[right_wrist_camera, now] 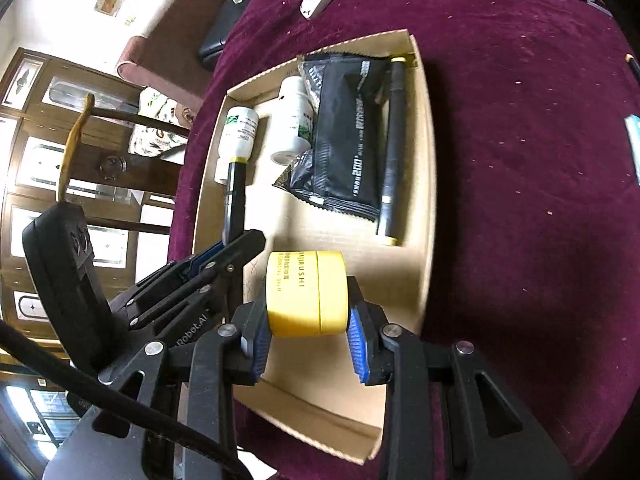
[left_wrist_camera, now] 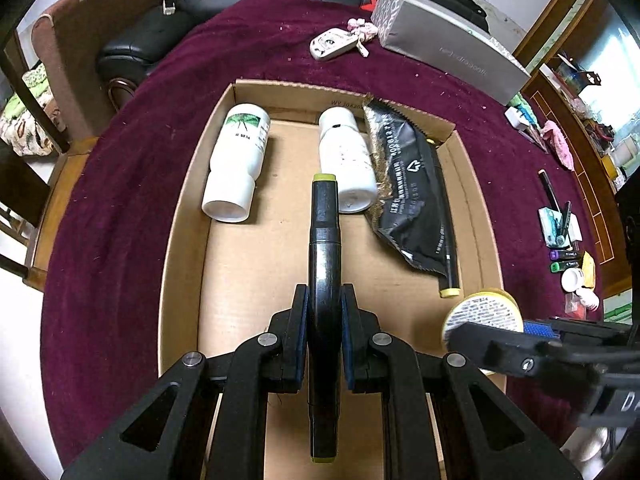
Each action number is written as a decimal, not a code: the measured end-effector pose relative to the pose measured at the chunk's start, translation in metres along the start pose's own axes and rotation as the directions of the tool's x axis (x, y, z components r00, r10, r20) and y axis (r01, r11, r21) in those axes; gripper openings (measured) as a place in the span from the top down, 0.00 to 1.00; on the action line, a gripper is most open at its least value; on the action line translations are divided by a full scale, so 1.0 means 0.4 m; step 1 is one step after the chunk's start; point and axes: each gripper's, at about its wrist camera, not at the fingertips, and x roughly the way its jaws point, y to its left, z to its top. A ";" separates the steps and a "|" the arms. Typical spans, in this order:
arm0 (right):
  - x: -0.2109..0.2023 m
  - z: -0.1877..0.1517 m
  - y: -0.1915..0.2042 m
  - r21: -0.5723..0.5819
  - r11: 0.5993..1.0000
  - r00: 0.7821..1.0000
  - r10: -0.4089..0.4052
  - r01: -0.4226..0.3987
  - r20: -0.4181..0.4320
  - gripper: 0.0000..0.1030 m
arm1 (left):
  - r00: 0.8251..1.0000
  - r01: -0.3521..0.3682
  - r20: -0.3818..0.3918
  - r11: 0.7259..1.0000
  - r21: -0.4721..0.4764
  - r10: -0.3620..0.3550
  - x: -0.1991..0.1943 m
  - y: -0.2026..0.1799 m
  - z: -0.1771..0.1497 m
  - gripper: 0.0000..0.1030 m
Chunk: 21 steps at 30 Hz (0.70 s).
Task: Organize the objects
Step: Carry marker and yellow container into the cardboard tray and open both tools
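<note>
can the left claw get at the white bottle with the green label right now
Probably not. The left claw is shut on a black marker, so it would have to set that down first. The bottle itself lies uncovered in the cardboard box.

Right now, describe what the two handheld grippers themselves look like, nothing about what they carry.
Both grippers are matte black linkage frames with silver pivot rivets. The left gripper has dark blue pads inside its fingers; the right gripper has brighter, ribbed blue pads. The right wrist view shows the left unit's side with white lettering, a bulky black housing and a black cable.
</note>
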 end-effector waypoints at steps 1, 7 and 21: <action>0.007 0.004 0.002 -0.001 1.000 1.000 -0.003 0.003 -0.001 0.70 | 1.000 0.002 -0.006 1.000 -0.003 -0.002 0.007 0.003 0.003 0.89; 0.047 0.029 0.011 0.001 1.000 1.000 -0.019 0.019 0.002 0.70 | 1.000 0.006 -0.017 1.000 -0.015 -0.006 0.031 0.019 0.023 0.89; 0.091 0.065 0.001 0.036 0.999 0.999 -0.041 0.040 0.015 0.70 | 1.000 0.016 -0.004 0.999 -0.038 -0.017 0.043 0.034 0.063 0.89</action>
